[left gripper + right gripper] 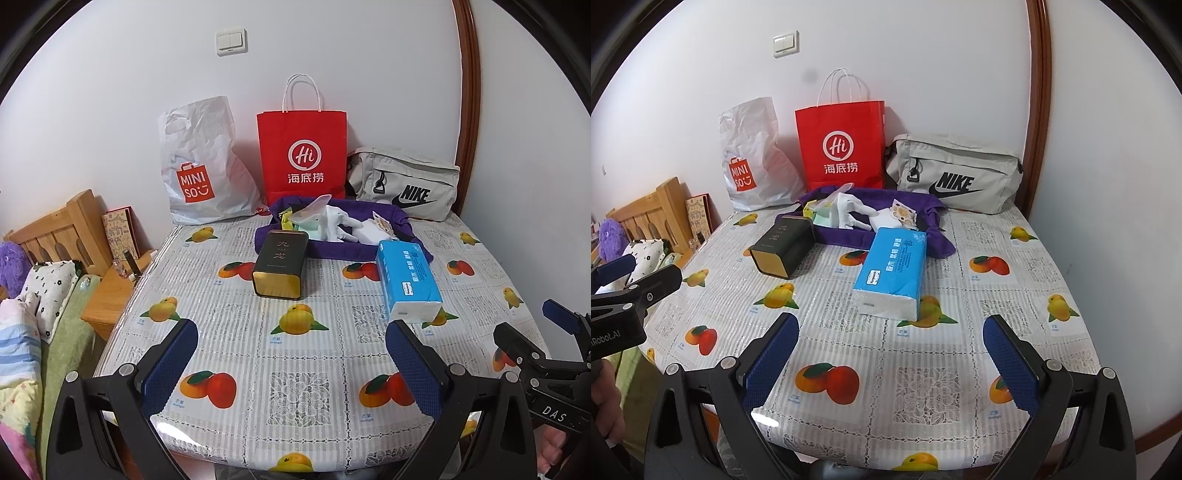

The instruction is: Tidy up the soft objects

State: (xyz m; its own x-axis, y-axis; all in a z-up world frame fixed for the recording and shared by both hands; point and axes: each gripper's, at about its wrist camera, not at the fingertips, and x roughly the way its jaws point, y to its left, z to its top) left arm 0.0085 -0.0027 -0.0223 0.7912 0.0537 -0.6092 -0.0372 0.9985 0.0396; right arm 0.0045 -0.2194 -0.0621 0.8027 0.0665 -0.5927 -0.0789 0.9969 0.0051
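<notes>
Tissue pack (892,271) lies flat mid-bench, just before the purple cloth (849,236). My right claw (892,350) and left claw (291,358) hover spread, empty; I should pinch its long sides gently.

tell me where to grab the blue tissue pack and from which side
Grip the blue tissue pack across its two long sides near the middle, coming from above with the right hand-held gripper. It lies flat, its short white end facing the camera, and looks narrower than the open jaws.

The red paper bag (301,147) has its base hidden behind the purple cloth (340,251); the small print on the tissue pack (408,280) is unreadable.
</notes>
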